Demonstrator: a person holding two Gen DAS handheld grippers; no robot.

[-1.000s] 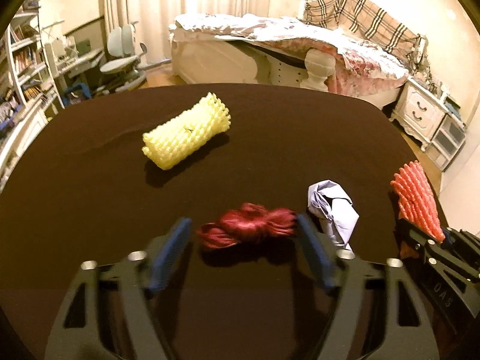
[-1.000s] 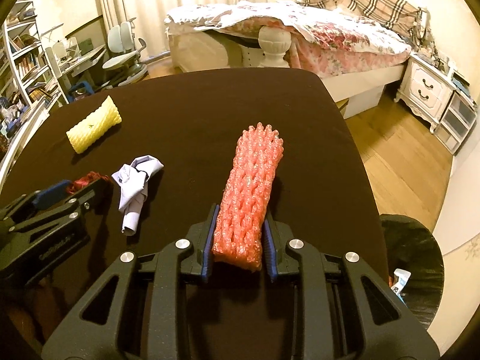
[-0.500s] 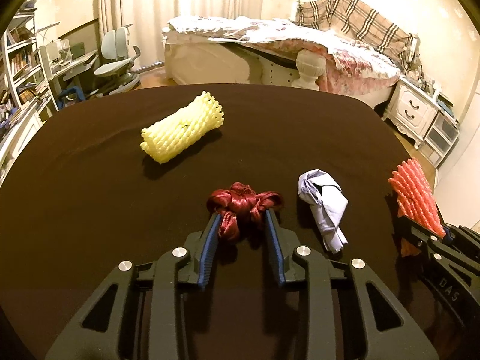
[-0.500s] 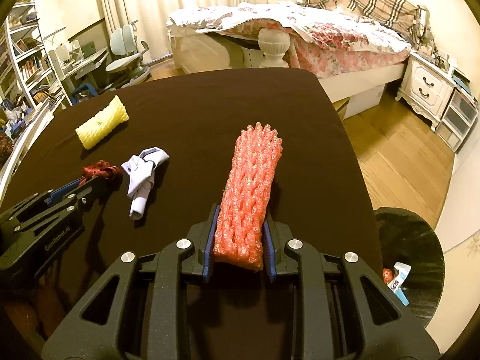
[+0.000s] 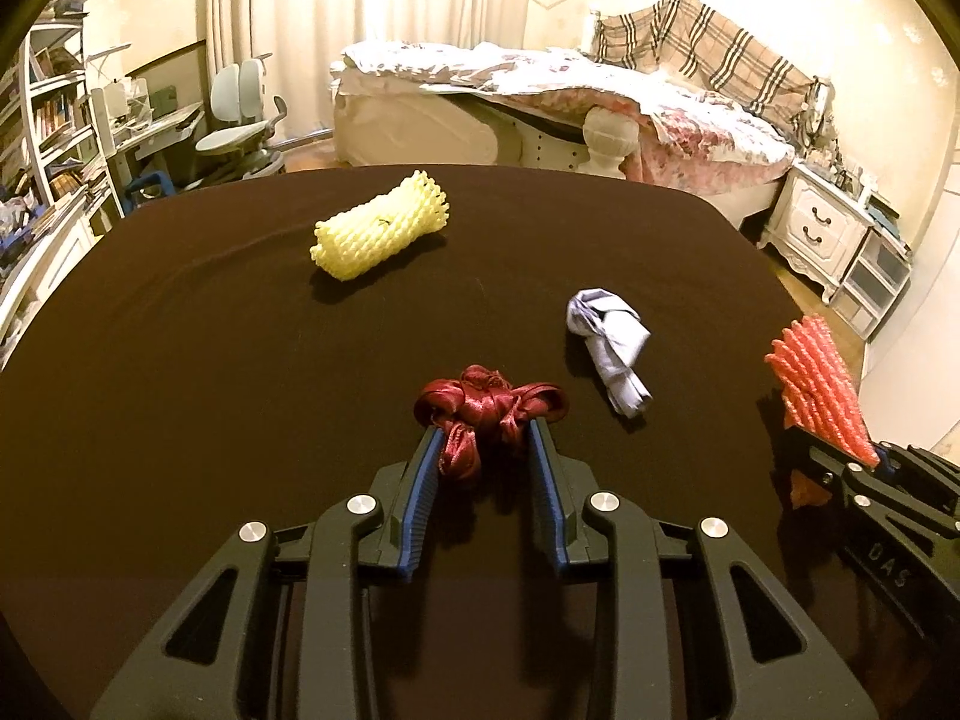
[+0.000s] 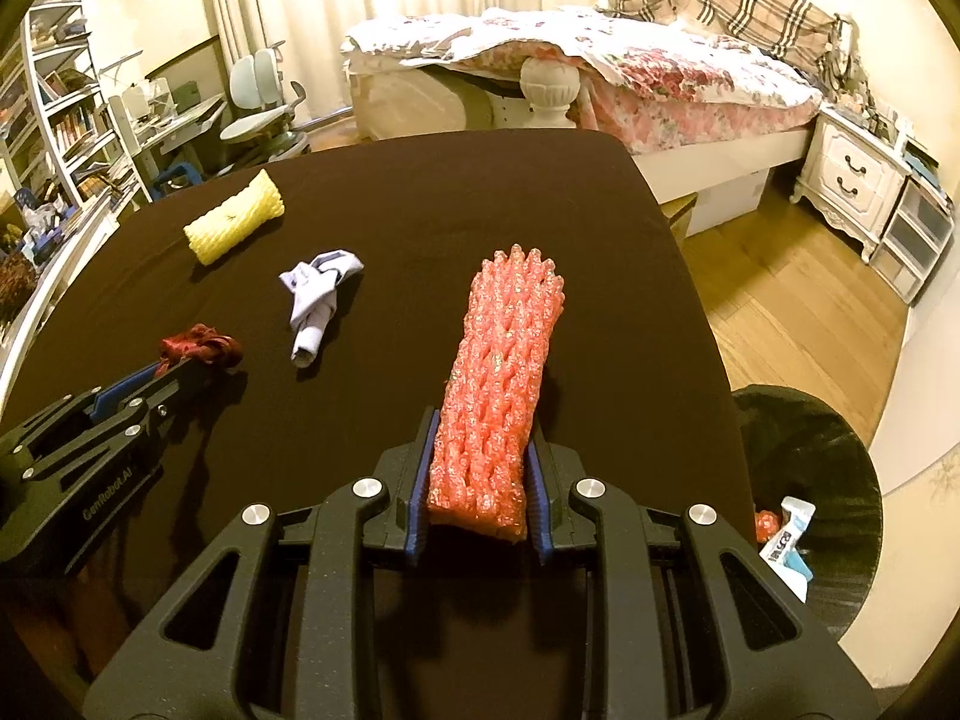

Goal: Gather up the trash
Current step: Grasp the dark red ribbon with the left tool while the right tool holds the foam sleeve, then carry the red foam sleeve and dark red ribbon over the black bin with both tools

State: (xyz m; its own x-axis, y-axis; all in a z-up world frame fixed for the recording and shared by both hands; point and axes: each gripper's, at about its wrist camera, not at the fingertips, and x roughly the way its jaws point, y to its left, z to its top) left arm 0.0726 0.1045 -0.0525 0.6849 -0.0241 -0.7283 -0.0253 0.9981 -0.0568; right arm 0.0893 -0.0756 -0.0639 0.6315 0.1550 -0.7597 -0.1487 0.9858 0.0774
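Observation:
My left gripper (image 5: 483, 438) is shut on a dark red ribbon bundle (image 5: 489, 405) and holds it just above the dark brown table (image 5: 210, 360). My right gripper (image 6: 480, 426) is shut on a long pink foam net sleeve (image 6: 504, 372), raised over the table's right side; the sleeve also shows in the left wrist view (image 5: 816, 390). A yellow foam net (image 5: 381, 234) lies far on the table. A crumpled pale blue paper (image 5: 612, 354) lies between the two grippers. A black-lined trash bin (image 6: 810, 498) stands on the floor right of the table.
The bin holds a white and blue wrapper (image 6: 786, 540). A bed (image 6: 630, 84) stands beyond the table, a white nightstand (image 6: 852, 174) to the right, a desk chair (image 5: 246, 132) and shelves (image 5: 48, 138) to the left. Wooden floor (image 6: 780, 300) lies right of the table.
My left gripper closed on the red ribbon bundle and lifted it slightly. The right gripper, still holding the pink sleeve, rose and shifted, bringing more of the bin into view.

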